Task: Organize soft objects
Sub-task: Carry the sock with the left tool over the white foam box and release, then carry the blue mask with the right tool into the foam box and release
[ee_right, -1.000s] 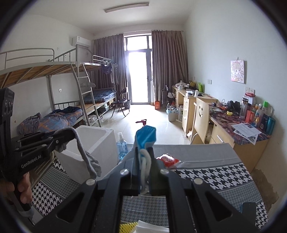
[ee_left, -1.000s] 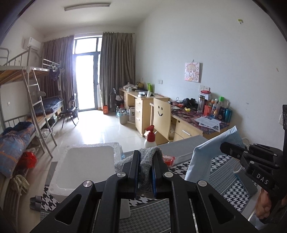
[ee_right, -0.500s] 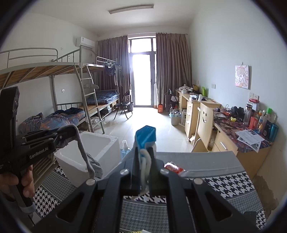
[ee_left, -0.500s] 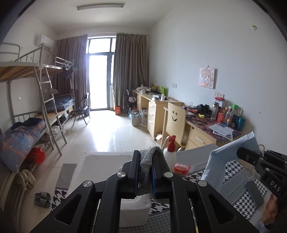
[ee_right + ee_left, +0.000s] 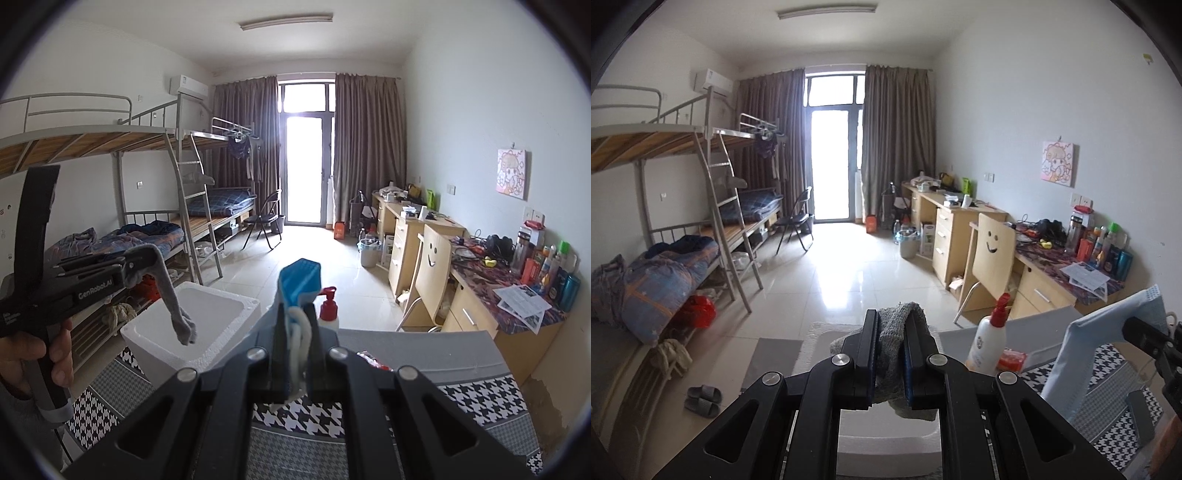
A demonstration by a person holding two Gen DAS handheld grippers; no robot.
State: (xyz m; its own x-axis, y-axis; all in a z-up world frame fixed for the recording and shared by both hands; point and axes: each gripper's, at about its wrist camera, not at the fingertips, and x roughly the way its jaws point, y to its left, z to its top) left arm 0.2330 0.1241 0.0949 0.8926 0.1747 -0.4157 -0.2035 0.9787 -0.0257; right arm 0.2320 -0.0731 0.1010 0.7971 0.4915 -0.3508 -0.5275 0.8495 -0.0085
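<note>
One grey knitted sock is dangling over one white foam box, pinched by the left gripper. One blue pleated face mask is sitting clamped in the right gripper, above the houndstooth-cloth table.

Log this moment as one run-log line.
left gripper: shut on grey sock | right gripper: shut on blue face mask | foam box: under sock

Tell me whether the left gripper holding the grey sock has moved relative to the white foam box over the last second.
Yes. In the right wrist view the left gripper and its grey sock now sit higher, over the white foam box rather than beside it.
</note>
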